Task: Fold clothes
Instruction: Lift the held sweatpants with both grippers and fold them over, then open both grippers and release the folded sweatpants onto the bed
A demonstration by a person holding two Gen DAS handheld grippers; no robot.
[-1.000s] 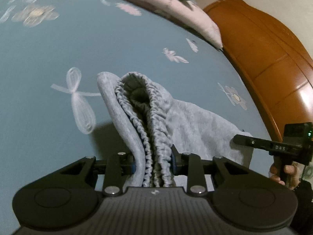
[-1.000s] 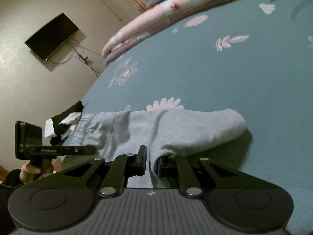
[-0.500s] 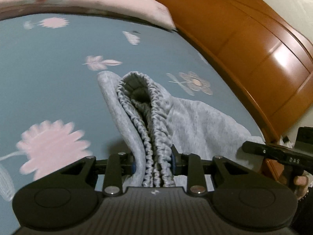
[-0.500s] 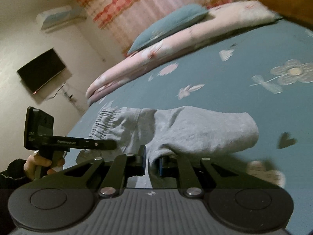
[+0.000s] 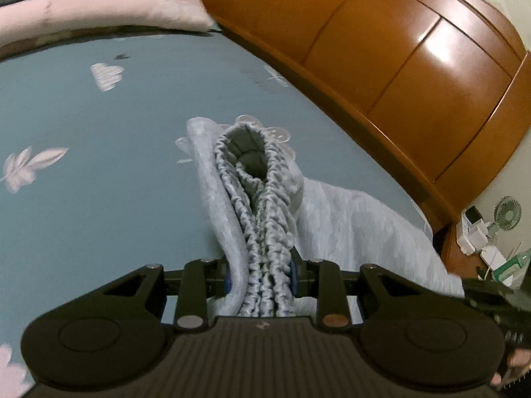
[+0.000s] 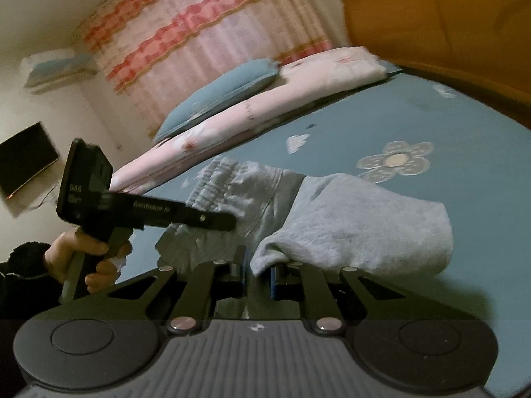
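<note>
Blue floral bedsheet (image 5: 99, 199) under grey pants (image 6: 348, 219): left gripper (image 5: 260, 273) clamps the waistband, right gripper (image 6: 257, 268) pinches a leg end.

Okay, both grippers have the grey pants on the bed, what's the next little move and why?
Probably lower both ends onto the bedsheet and let go. The left gripper clamps the bunched elastic waistband, the right gripper pinches the leg end of the grey pants, already doubled over.

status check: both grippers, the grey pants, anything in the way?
Left gripper shut on grey pants waistband. Right gripper shut on other end. Bedsheet ahead shows nothing in the way.
</note>
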